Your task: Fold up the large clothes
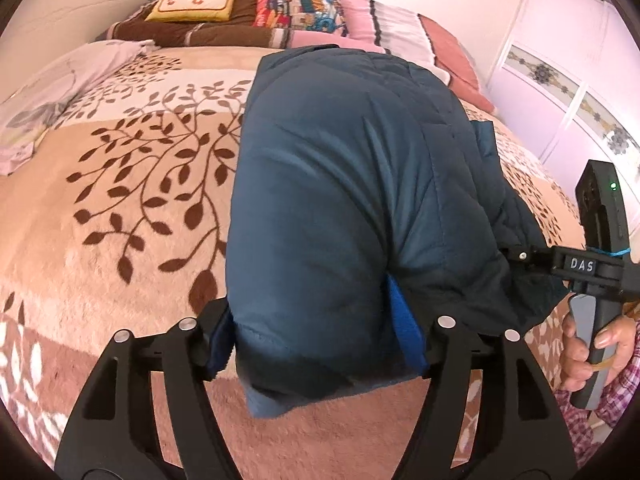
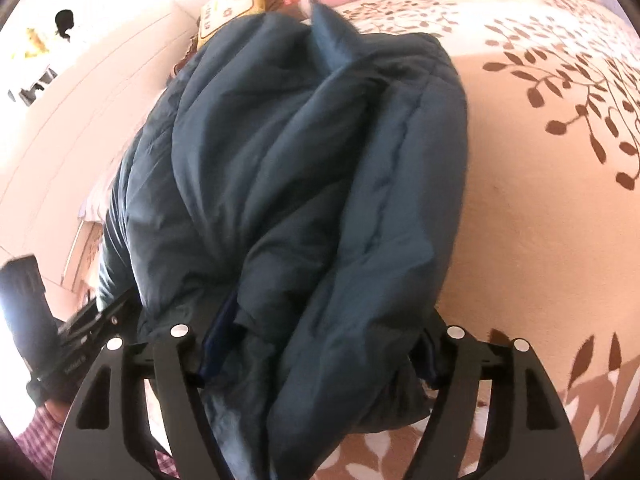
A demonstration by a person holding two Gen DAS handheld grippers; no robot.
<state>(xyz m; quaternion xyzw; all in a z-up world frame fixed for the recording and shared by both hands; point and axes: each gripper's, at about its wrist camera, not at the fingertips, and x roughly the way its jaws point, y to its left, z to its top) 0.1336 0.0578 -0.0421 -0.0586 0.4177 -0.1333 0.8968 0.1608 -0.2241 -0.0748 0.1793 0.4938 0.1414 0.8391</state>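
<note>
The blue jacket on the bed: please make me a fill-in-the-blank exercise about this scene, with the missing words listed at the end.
1. The padded jacket is dark ____ in colour.
2. The jacket lies on a blanket printed with brown ____.
3. At the far end of the bed, the square cushion has a ____ border.
4. The near edge of the jacket sits between the fingers of the left tongs and also of the ____ tongs.

Missing words: blue; leaves; yellow; right

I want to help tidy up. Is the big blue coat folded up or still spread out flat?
Folded up. The blue coat lies doubled into a thick, puffy bundle on the leafy blanket, with layers bunched on top of each other, not flat.
</note>
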